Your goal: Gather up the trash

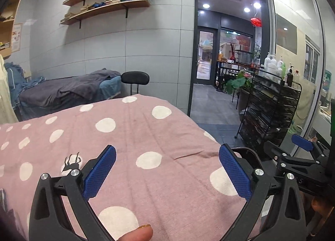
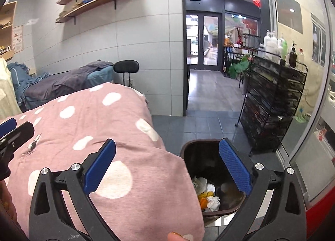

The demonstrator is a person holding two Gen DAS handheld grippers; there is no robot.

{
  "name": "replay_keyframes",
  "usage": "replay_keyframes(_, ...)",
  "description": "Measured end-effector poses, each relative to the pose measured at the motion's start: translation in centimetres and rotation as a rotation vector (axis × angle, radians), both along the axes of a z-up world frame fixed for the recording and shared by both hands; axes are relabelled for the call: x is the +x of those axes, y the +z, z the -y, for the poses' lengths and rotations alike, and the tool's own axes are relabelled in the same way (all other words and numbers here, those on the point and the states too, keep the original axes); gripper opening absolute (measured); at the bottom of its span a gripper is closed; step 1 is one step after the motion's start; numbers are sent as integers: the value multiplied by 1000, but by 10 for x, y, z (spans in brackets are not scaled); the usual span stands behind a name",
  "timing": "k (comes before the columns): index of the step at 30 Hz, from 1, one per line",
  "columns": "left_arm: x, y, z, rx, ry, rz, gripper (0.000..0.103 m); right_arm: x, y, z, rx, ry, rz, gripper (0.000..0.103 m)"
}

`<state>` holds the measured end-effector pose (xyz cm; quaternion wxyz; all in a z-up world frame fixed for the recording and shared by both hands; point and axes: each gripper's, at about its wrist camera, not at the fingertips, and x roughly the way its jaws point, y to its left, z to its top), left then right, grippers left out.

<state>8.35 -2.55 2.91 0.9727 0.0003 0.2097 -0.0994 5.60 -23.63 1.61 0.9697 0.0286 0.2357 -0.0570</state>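
Right gripper (image 2: 167, 165) hangs over the edge of the pink dotted bedspread (image 2: 94, 127), jaws wide apart and empty, beside the brown bin (image 2: 189, 148) on the floor, handy for dropping. Left gripper (image 1: 167, 169) also gapes empty above the bedspread. Trash (image 2: 207, 195) lies in the bin: crumpled white paper, orange scraps, a cup.

My left gripper (image 1: 167, 169) shows matt black plastic arms, shiny metal screws and blue pads with a rough, knurled face; the right gripper (image 2: 167, 165) looks the same. Under them I see soft pink dotted cloth, the bed cover (image 1: 129, 136), slightly creased. The trash bin (image 2: 188, 150) is smooth brown plastic holding crumpled paper (image 2: 213, 201). Floor tiles (image 2: 209, 127) look matt grey.
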Motion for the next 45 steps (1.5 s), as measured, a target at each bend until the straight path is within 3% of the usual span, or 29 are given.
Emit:
replay_keyframes(16,-37,-3,-30,-4,108,54,97,-38,7,-33,-13,34,58,97)
replay_keyframes(45,-43,-4,-31,-15,106,68,97,-44,5,-24,2,10,61,97)
